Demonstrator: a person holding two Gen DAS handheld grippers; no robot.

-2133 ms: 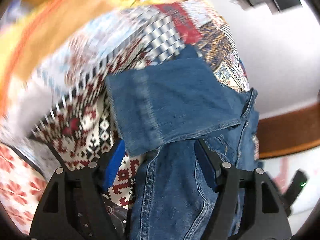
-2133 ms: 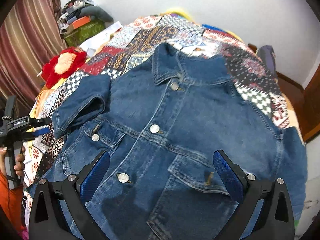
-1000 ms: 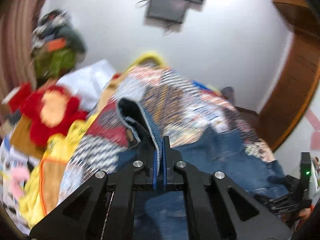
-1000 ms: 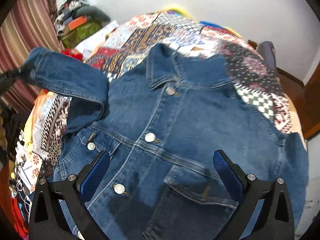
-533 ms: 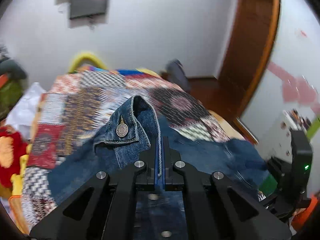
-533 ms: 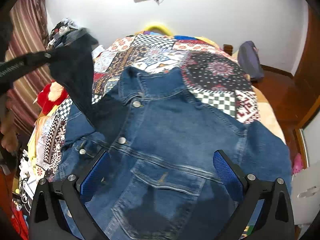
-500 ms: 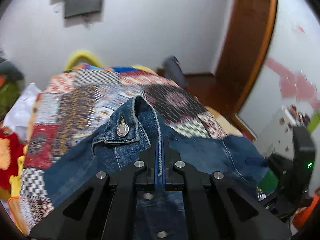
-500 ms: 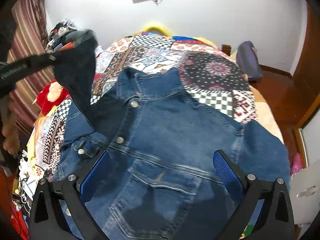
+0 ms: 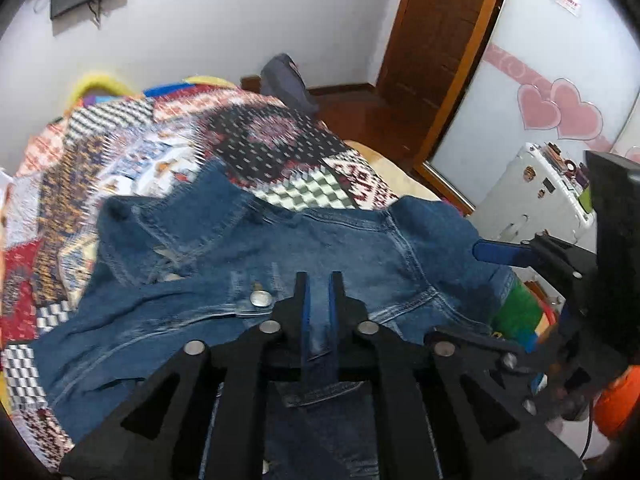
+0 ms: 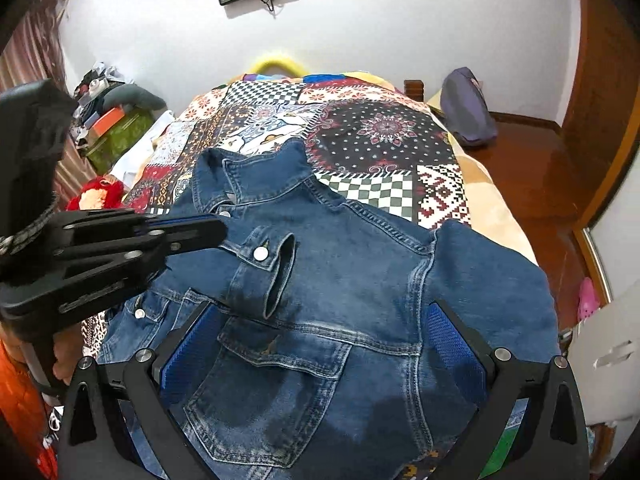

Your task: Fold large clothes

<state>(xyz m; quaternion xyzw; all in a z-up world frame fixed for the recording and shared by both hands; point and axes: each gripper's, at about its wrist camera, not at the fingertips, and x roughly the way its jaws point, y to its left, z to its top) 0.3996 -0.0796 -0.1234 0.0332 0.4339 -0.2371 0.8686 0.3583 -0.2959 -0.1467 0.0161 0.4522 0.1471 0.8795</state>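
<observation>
Since the earlier frames the left gripper (image 9: 318,292) has carried the sleeve (image 10: 256,268) off the quilt side and laid it across the chest of the denim jacket (image 10: 360,320), and its fingers have parted slightly where they were pinched tight. They now stand a narrow gap apart with the cuff (image 10: 280,276) lying between and below them; whether they still grip the cloth cannot be told, though it looks like release. The jacket lies front-up, buttoned, on the patchwork bedspread (image 10: 380,136), collar towards the far wall. The sleeve is placed inward, presumably to narrow the garment before folding the body. The right gripper (image 10: 320,344) hovers over the lower chest pocket with fingers spread wide, holding nothing, judged to be waiting for the right sleeve (image 10: 492,280), which remains spread out at the bed edge.
</observation>
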